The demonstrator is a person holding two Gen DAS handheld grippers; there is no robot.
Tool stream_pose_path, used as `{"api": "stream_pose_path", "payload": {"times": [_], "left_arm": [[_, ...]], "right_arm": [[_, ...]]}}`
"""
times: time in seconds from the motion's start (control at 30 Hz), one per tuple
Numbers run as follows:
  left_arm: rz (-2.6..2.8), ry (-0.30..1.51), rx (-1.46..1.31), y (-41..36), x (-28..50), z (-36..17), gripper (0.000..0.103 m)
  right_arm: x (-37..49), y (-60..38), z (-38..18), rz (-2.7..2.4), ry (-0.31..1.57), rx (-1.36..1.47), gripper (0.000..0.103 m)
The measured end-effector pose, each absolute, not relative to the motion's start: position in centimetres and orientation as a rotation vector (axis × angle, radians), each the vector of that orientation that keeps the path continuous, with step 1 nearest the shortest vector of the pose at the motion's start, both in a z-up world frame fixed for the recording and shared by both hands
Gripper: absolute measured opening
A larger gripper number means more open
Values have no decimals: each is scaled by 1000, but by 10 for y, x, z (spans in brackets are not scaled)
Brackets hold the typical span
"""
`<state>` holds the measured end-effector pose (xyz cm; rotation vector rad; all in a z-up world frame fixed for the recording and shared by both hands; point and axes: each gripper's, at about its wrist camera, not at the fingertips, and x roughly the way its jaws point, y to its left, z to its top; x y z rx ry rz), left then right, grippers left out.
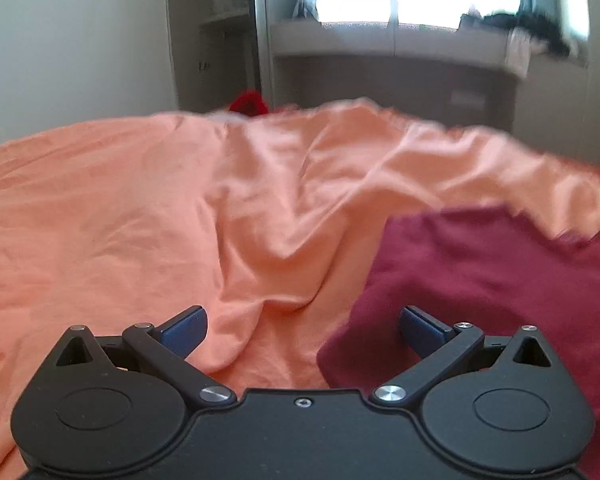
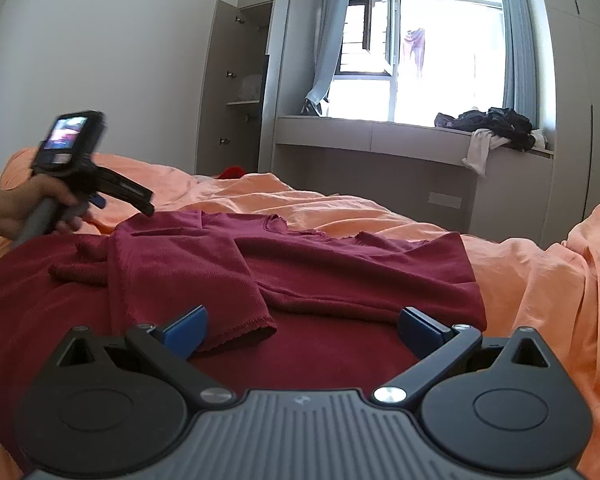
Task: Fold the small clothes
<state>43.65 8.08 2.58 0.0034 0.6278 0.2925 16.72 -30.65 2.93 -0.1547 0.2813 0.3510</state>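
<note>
A dark red long-sleeved top lies spread on the orange bedsheet, with its left sleeve folded across the body. My right gripper is open and empty, just above the top's lower part. My left gripper is open and empty, over the sheet at the top's left edge. In the right wrist view the left gripper hangs in the air above the top's far left shoulder, held by a hand.
A small red item lies at the far edge of the bed. Beyond the bed are an open wardrobe and a window bench with a pile of dark clothes.
</note>
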Motion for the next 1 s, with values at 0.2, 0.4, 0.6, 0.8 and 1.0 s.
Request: {"api": "stream_pose_path", "payload": {"times": [0.2, 0.4, 0.6, 0.8, 1.0], "left_arm": [[311, 703, -34, 92, 449, 2, 103], [297, 718, -166, 113, 449, -4, 103], [324, 706, -153, 109, 441, 8, 102], [323, 776, 56, 89, 423, 22, 102], [302, 746, 56, 90, 388, 36, 102]], "right_arm": [[168, -309, 23, 365, 303, -151, 103], [170, -313, 20, 372, 323, -130, 103], [170, -311, 19, 359, 322, -131, 103], [169, -311, 18, 348, 331, -115, 103], [158, -307, 22, 309, 329, -121, 103]]}}
